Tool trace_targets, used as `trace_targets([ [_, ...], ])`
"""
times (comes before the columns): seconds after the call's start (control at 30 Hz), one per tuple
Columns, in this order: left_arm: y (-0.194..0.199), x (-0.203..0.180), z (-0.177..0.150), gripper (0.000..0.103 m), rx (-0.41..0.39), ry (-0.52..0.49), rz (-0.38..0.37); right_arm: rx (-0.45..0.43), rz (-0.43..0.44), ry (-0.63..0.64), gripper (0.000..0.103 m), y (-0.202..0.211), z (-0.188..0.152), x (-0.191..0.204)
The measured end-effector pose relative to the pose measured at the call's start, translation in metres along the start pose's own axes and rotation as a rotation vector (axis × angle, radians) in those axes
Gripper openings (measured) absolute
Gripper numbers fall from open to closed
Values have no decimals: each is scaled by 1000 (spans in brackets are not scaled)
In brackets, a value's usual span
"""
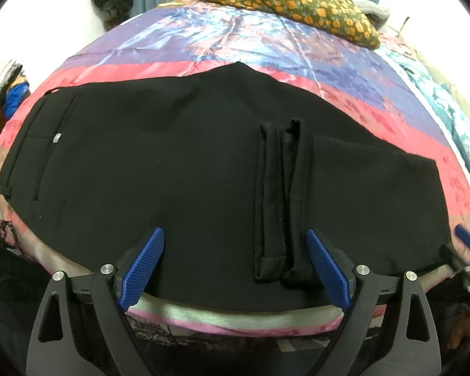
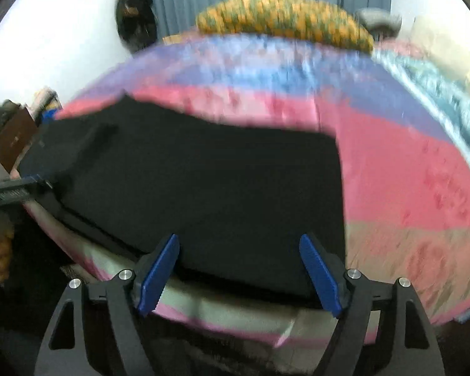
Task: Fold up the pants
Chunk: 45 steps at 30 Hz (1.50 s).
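The black pants (image 1: 172,163) lie flat across the near edge of the bed (image 1: 376,100), already doubled over, with the leg hems (image 1: 279,200) resting on top near the middle and the waistband end toward the bed's left side; the left gripper (image 1: 235,269) hangs over the near edge with its jaws spread and nothing between the pads, and the right gripper (image 2: 239,274) is likewise spread above the folded right end, gripping nothing.

Risks, as a judgement: the bedcover (image 1: 235,316) looks slick and drapes over the near edge, so a low pinch could catch cover along with cloth and drag the stack askew; taking only the top layer would pull the 2 hems apart and spoil the alignment; the right wrist view is blurred, so the exact corner there is hard to place.

Around: a spotted pillow (image 1: 291,3) sits at the far edge, well apart; a teal cloth (image 1: 438,100) runs along the right edge; nothing lies on the pants themselves.
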<state>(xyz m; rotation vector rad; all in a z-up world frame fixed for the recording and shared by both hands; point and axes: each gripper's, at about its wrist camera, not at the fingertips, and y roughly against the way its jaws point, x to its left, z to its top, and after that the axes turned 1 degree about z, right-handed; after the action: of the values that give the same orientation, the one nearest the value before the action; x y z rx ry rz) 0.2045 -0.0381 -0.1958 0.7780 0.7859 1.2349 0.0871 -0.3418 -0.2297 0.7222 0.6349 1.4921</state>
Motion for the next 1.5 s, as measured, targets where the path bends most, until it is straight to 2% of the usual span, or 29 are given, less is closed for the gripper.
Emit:
trace_targets([
  [0.07, 0, 0, 1, 93, -2, 2, 6, -73, -12, 23, 81, 11, 3, 5],
  [0.13, 0, -2, 1, 93, -5, -17, 28, -13, -5, 42, 81, -7, 4, 14],
  [0.2, 3, -4, 3, 93, -15, -29, 54, 138, 57, 8, 85, -41, -8, 16],
  [0.27, 13, -8, 8, 92, -56, -32, 78, 93, 66, -23, 88, -40, -10, 13],
  [0.37, 20, -21, 23, 93, -111, -63, 40, 115, 71, -22, 90, -41, -10, 13],
  [0.47, -3, -46, 47, 95, -65, -144, -1, 108, 70, -14, 94, -42, -12, 14],
  [0.53, -29, -53, 62, 94, -25, -174, 60, 112, 69, -10, 95, -43, -10, 17],
  [0.57, -46, -42, 68, 91, 4, -133, 147, 111, 71, -9, 95, -43, -12, 18],
  [0.6, -53, -30, 71, 94, 35, -74, 121, 111, 74, -7, 95, -42, -14, 19],
  [0.63, -56, -15, 71, 94, 58, 9, 49, 111, 80, -4, 95, -48, -10, 16],
  [0.67, -54, 3, 70, 94, 70, 109, -26, 111, 82, -1, 95, -47, -9, 14],
  [0.7, -49, 8, 68, 94, 61, 125, -37, 109, 84, 1, 96, -46, -10, 14],
  [0.77, -36, 8, 62, 94, 38, 92, -24, 106, 83, 7, 96, -46, -10, 15],
  [0.83, -20, 7, 54, 94, -2, 54, 48, 106, 84, 8, 97, -47, -10, 15],
  [0.87, -12, 10, 51, 94, -16, 52, 56, 108, 87, 8, 97, -47, -10, 15],
  [1.0, 10, 23, 32, 94, -17, 131, -18, 107, 84, 11, 99, -48, -10, 16],
  [1.07, 14, 14, 22, 94, -4, 93, -56, 105, 79, 11, 100, -48, -9, 16],
  [1.13, 14, -2, 13, 94, 1, 10, -70, 100, 75, 11, 101, -48, -10, 17],
  [1.17, 10, -11, 8, 94, 8, -51, -48, 98, 73, 11, 101, -48, -10, 17],
  [1.23, -2, -18, 4, 94, 32, -110, 17, 95, 70, 14, 100, -45, -8, 17],
  [1.27, -7, -18, 1, 95, 45, -117, 38, 89, 63, 8, 99, -40, -5, 16],
  [1.33, -11, -10, -1, 96, 39, -85, 7, 16, 84, -32, 98, -22, 2, 16],
  [1.4, -11, -10, 0, 96, 39, -85, 9, -64, 119, -44, 98, -7, 8, 23],
  [1.47, -12, -13, 0, 97, 34, -97, 21, -63, 116, 6, 98, -12, 13, 40],
  [1.5, -11, -11, -1, 97, 32, -98, 21, -21, 106, 43, 98, -25, 12, 52],
])
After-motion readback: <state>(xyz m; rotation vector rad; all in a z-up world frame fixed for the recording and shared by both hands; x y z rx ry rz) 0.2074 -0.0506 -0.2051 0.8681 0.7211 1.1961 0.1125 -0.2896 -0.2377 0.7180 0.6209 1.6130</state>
